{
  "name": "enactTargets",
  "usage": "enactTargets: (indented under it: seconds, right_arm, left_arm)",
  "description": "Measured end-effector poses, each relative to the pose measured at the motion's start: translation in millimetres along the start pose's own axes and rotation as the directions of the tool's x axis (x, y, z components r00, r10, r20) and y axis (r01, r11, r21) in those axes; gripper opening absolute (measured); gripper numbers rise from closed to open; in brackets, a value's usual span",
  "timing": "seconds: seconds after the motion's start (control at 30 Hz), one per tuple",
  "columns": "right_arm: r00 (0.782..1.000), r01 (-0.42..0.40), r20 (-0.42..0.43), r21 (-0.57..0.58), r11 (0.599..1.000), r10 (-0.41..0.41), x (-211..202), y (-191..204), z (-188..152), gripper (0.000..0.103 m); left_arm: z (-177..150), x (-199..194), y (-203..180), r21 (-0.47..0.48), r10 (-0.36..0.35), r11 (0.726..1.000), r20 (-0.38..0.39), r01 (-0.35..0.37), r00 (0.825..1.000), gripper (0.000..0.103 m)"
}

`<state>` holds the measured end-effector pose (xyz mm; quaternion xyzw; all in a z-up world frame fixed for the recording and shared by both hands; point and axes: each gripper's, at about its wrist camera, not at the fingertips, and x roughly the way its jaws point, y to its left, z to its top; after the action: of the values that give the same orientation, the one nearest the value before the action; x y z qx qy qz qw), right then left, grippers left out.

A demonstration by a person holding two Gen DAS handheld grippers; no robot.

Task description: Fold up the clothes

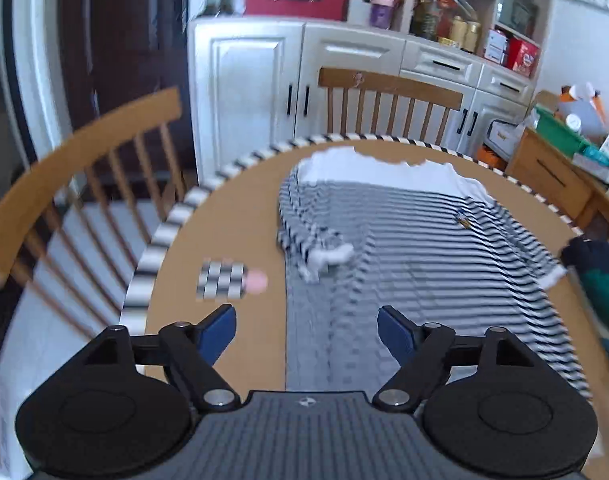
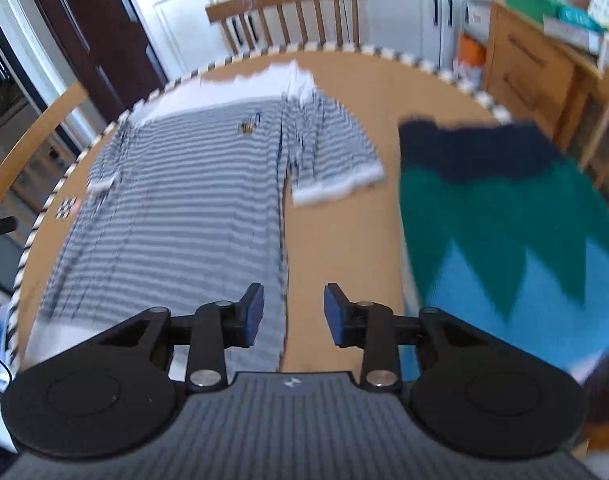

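Note:
A grey-and-white striped shirt (image 1: 404,240) lies flat on the round wooden table (image 1: 232,232), white collar end at the far side; its left sleeve is folded in over the body. In the right wrist view the shirt (image 2: 184,184) has its right sleeve (image 2: 336,160) spread out to the side. My left gripper (image 1: 306,330) is open and empty above the shirt's near left edge. My right gripper (image 2: 293,312) is open and empty above the shirt's near right edge. Both views are blurred by motion.
A dark blue, green and light blue knit garment (image 2: 512,216) lies on the table right of the shirt. A checkered marker (image 1: 222,282) sits on the table at left. Wooden chairs (image 1: 388,100) stand around the table, cabinets (image 1: 344,80) behind.

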<state>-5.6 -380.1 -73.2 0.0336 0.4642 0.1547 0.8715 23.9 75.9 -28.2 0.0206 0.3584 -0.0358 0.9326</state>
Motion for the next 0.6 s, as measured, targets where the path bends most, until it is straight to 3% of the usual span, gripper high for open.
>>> enactTargets:
  seconds: [0.1, 0.2, 0.3, 0.4, 0.5, 0.53, 0.57, 0.6]
  right_arm:
    - [0.999, 0.032, 0.023, -0.026, 0.999, -0.031, 29, 16, 25, 0.035]
    - [0.999, 0.051, 0.014, -0.002, 0.999, -0.051, 55, 21, 46, 0.035]
    - [0.999, 0.048, -0.012, 0.018, 0.999, -0.048, 71, 22, 62, 0.036]
    - [0.997, 0.069, -0.023, 0.000, 0.998, -0.068, 81, 25, 68, 0.041]
    - [0.996, 0.079, -0.035, -0.003, 0.997, -0.080, 89, 26, 75, 0.041]
    - [0.996, 0.082, -0.037, -0.002, 0.997, -0.082, 91, 26, 78, 0.041]
    - [0.995, 0.088, -0.037, -0.004, 0.996, -0.088, 92, 24, 80, 0.041]
    - [0.995, 0.093, -0.037, -0.005, 0.996, -0.093, 93, 23, 83, 0.041]
  left_arm:
    - [15, 48, -23, 0.162, -0.001, 0.987, 0.041, -0.005, 0.999, 0.061]
    - [20, 86, -42, 0.344, 0.030, 0.937, 0.078, -0.055, 0.996, 0.056]
    - [19, 120, -54, 0.466, -0.003, 0.885, 0.018, -0.005, 1.000, 0.049]
    - [13, 142, -61, 0.548, -0.017, 0.836, -0.011, 0.020, 1.000, 0.048]
    - [15, 163, -60, 0.531, -0.028, 0.846, -0.038, 0.043, 0.999, 0.046]
    - [16, 167, -58, 0.516, -0.034, 0.855, -0.051, 0.056, 0.998, 0.036]
    - [18, 170, -55, 0.499, -0.041, 0.864, -0.065, 0.069, 0.997, 0.018]
    - [20, 174, -52, 0.482, -0.049, 0.872, -0.080, 0.082, 0.996, 0.011]
